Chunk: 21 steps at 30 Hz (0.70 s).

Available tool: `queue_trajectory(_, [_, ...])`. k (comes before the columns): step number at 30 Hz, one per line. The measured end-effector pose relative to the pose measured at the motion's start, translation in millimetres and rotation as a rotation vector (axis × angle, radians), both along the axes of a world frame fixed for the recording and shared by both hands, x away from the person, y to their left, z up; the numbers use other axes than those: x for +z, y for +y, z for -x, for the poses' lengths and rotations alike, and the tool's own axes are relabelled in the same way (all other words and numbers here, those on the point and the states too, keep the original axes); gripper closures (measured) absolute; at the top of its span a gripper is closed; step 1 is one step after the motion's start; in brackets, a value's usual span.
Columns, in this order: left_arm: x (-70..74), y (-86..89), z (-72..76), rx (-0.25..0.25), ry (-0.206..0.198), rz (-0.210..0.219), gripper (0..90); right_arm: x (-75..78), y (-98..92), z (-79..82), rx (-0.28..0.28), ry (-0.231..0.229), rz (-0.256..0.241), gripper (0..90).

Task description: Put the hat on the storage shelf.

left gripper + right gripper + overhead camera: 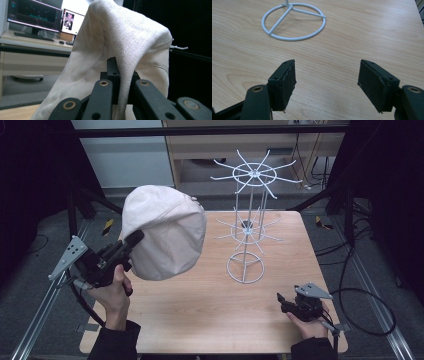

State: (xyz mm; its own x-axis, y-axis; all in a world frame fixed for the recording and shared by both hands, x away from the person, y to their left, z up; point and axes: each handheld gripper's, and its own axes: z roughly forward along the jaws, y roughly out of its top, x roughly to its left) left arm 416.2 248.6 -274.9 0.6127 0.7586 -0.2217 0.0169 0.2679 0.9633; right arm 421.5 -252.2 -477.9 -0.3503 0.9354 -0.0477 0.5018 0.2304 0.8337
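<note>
At the left of the high view, my left hand (pixel 112 292) holds my left gripper (pixel 131 241) raised over the table's (pixel 200 320) left side. Its jaws are clamped on a fold of a pale cloth hat (pixel 165 232), which hangs in the air, clear of the wood. In the left gripper view the hat (pixel 120 47) drapes over and between the two black jaws, its weave close to the lens; behind it stand a desk (pixel 30 42) and two lit monitors (pixel 32 13).

Toward the middle, just right of the hat, a white wire stand (pixel 248 220) rises from the table on a ring base, with two tiers of spokes. The hat is near it but I cannot tell if they touch.

At the right, my right hand (pixel 307 322) rests my right gripper (pixel 281 301) low by the table's near right corner, well apart from the stand. In the right gripper view its jaws are spread wide with nothing between them, bare table (pixel 342 45) below, and the stand's ring base (pixel 293 21) lies ahead
</note>
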Motion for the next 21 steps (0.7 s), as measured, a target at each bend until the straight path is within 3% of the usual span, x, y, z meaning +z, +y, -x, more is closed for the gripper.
queue_trajectory(4, [2.3, -0.9, -4.2, 0.004, -0.022, 0.017, 87.4, -0.3, -0.4, -0.3, -0.002, -0.002, 0.003, 30.3])
queue_trajectory(12, [11.0, -6.6, -17.7, -0.012, -0.021, 0.058, 87.4, -0.4, -0.4, -0.5, 0.001, -0.005, 0.002, 30.3])
queue_trajectory(21, [26.8, -17.0, -24.4, -0.028, -0.064, 0.096, 87.4, -0.2, -1.3, -0.9, -0.003, -0.002, -0.005, 30.3])
